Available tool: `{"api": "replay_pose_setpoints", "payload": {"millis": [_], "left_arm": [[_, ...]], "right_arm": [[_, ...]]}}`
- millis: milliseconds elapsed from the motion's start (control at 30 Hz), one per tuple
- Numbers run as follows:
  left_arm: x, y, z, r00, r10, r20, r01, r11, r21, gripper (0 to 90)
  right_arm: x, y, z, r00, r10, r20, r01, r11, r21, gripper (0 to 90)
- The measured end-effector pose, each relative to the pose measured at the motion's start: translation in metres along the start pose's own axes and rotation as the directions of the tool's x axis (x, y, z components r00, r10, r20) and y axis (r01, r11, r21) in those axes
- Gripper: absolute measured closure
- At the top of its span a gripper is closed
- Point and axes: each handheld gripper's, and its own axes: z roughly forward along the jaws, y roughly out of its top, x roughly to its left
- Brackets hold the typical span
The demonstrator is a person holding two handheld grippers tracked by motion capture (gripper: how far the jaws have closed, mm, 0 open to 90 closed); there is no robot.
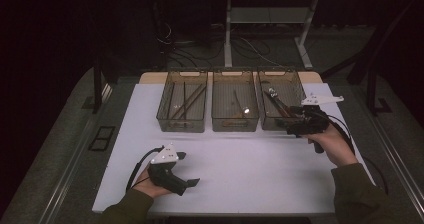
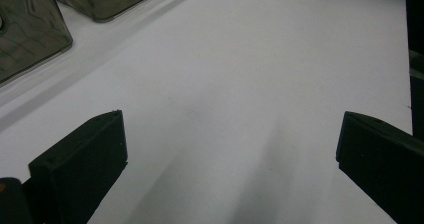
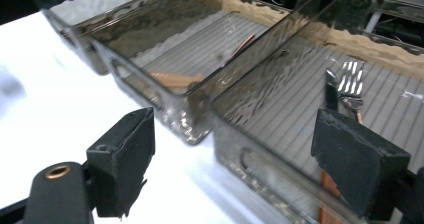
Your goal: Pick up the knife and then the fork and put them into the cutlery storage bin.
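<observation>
Three smoke-tinted clear plastic bins stand in a row at the far side of the white counter (image 1: pixel 240 164), and the work in hand looks like sorting cutlery into them. The left bin (image 1: pixel 182 101) holds long dark sticks that look like chopsticks, the middle bin (image 1: pixel 234 101) holds what seems to be a spoon with a copper-coloured handle (image 1: pixel 241 106), and the right bin (image 1: pixel 280 100) holds a silver-tined fork with a copper-coloured handle (image 3: pixel 350 86) lying on its ribbed floor beside another dark utensil. The right gripper (image 1: pixel 290 126) sits at the near corner of that right bin, its jaws standing wide apart with nothing between them; in the right gripper view the fork lies beyond the jaws, inside the bin and not touched by them. Judged from this, the fork has been delivered and the step in hand is the release and retreat from the bin. The left gripper (image 1: pixel 190 169) rests low over the bare counter near the person's side, well apart from the bins, and its jaws are likewise spread and empty, with plain white surface between them in the left gripper view. No loose piece of cutlery shows on the counter, so the sorting appears close to finished or finished. The next move would call for drawing the right gripper clear of the bin wall without nudging it.
</observation>
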Motion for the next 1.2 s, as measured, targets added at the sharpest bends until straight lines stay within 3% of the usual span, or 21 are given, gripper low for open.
{"api": "replay_pose_setpoints", "payload": {"millis": [433,800,1200], "left_arm": [[0.000,0.000,0.000,1.0000,0.001,0.001,-0.001,1.0000,0.001,0.0],[-0.001,0.000,-0.001,1.0000,-0.001,-0.002,0.001,1.0000,-0.003,0.0],[-0.001,0.000,-0.001,1.0000,0.000,-0.006,0.000,1.0000,-0.002,0.0]], "right_arm": [[0.023,-0.033,-0.011,0.9989,-0.035,-0.030,0.034,0.999,-0.035,14.8],[0.035,-0.061,-0.022,0.9989,-0.022,-0.041,0.020,0.998,-0.057,14.8],[0.048,-0.090,-0.026,0.9979,-0.039,-0.052,0.038,0.999,-0.019,14.8]]}}
